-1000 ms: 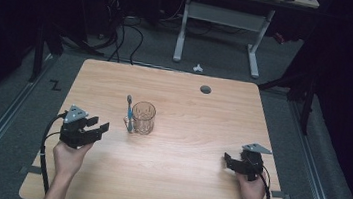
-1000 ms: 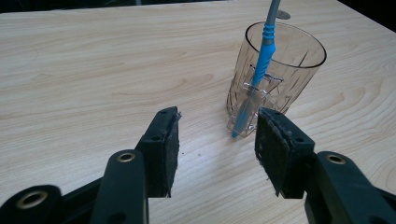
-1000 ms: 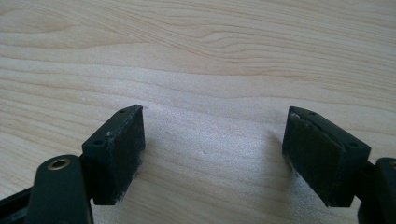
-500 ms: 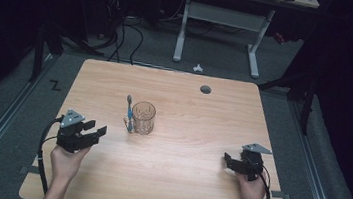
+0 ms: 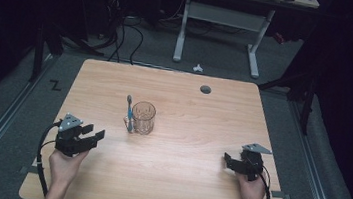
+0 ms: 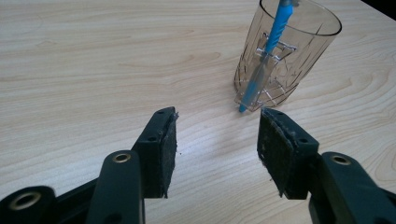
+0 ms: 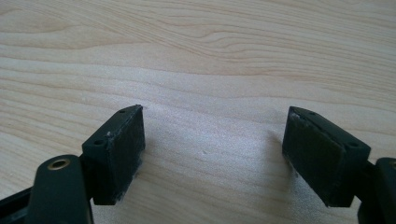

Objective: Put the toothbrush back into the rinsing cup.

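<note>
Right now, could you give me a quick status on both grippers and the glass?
Left gripper open, empty, short of the glass. Right gripper open, empty. Blue toothbrush leans against the glass. Nothing in the way.

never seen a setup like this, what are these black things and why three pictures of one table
A person sits at a wooden table with a hand-held two-jaw gripper in each hand: the left gripper and the right gripper. The high view looks down from above. The other two come from cameras riding on each gripper, looking along its black jaws. On the table stands a clear glass, and a blue toothbrush leans at it; whether inside or against it is hard to tell. Both grippers are open and hold nothing.
</note>
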Motion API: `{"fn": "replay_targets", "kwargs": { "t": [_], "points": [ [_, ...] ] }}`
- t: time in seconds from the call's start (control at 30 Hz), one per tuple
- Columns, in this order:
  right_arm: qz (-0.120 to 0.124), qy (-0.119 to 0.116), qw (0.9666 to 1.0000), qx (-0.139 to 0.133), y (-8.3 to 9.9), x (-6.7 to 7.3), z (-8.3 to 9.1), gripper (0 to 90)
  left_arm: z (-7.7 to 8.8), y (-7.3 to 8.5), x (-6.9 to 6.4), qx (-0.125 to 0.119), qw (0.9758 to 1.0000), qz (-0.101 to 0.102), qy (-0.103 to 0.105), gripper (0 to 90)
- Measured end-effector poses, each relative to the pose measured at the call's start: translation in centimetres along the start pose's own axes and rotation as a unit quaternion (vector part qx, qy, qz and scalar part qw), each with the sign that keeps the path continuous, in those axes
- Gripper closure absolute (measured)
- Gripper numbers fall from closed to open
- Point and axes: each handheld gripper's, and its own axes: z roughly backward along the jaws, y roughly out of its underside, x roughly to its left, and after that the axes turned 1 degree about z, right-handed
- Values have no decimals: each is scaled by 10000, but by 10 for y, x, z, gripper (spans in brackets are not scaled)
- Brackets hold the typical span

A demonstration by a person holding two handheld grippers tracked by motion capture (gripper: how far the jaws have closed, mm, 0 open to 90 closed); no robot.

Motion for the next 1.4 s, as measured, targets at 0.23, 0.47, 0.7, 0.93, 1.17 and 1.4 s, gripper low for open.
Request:
{"fn": "replay_targets", "kwargs": {
  "t": [0.23, 0.47, 0.7, 0.93, 1.17, 1.4],
  "points": [
    [-1, 1, 10000, 0, 0, 0, 0, 213, -3, 7, 2, 90, 9999, 82, 4, 473],
    [-1, 1, 10000, 0, 0, 0, 0, 213, -5, 15, 5, 158, 9997, 169, -14, 469],
    [0, 0, 10000, 0, 0, 0, 0, 213, -7, 21, 5, 241, 9995, 216, -22, 467],
    [-1, 0, 10000, 1, 0, 0, 0, 213, -9, 25, 5, 299, 9993, 239, -51, 464],
    [-2, 1, 10000, 1, 0, 0, 0, 214, -12, 31, 5, 373, 9989, 243, -113, 462],
    [-1, 0, 10000, 1, 0, 0, 0, 214, -15, 37, 5, 405, 9987, 271, -178, 463]
  ]
}}
